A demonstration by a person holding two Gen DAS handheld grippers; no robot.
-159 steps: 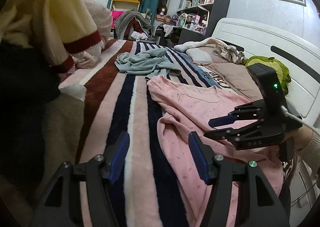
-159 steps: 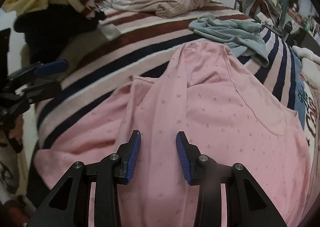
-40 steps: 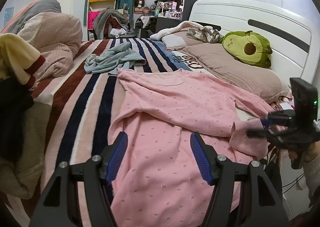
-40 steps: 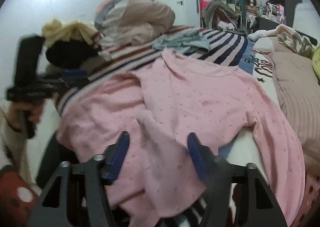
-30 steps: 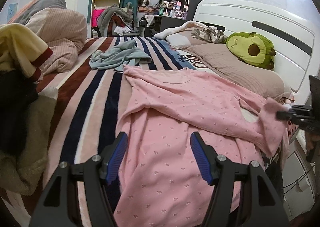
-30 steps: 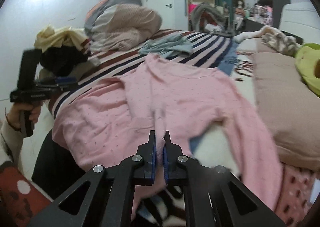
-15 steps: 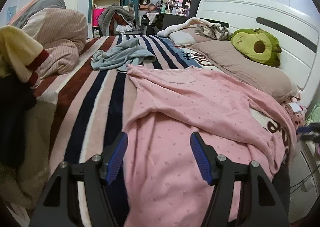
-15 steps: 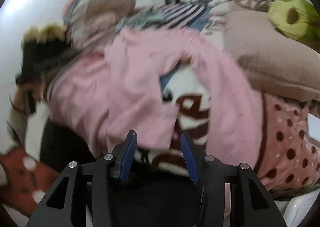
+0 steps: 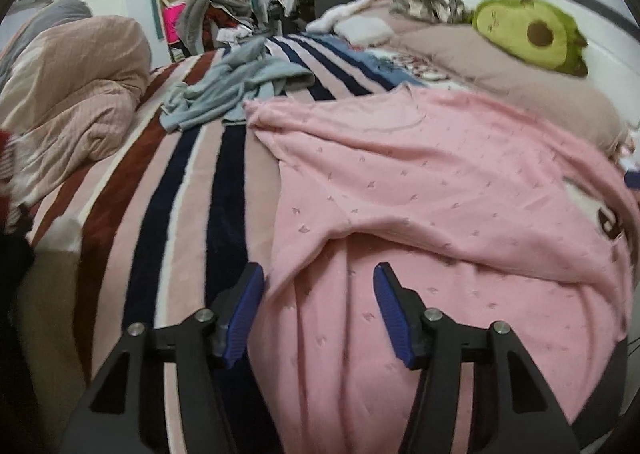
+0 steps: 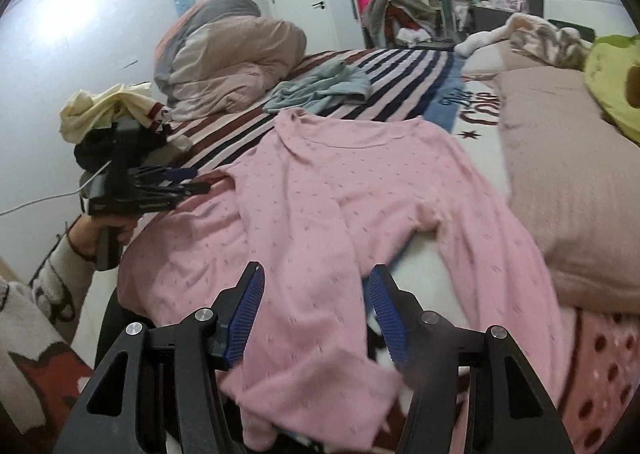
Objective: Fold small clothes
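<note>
A pink long-sleeved top (image 9: 420, 181) (image 10: 328, 189) lies spread on the striped blanket (image 9: 168, 193). One sleeve (image 10: 312, 334) is laid over its body near the bed's front edge. My left gripper (image 9: 318, 306) hovers low over the top's left edge, where a fold runs down between its pads. Its jaws are closing and the blue pads stand clear of the cloth. In the right wrist view a hand holds that left gripper (image 10: 192, 181) at the top's left side. My right gripper (image 10: 316, 310) hangs over the laid sleeve with its jaws opening and nothing pinched.
A crumpled light blue garment (image 9: 236, 89) (image 10: 320, 87) lies beyond the pink top. A bunched duvet (image 9: 68, 101) sits at the back left beside a pile of clothes (image 10: 104, 109). A brown pillow (image 10: 568, 173) and an avocado plush (image 9: 528, 37) are on the right.
My right gripper was shut on the sleeve a second ago; it has opened and the sleeve lies across the top. My left gripper has come lower and closer, with narrower jaws.
</note>
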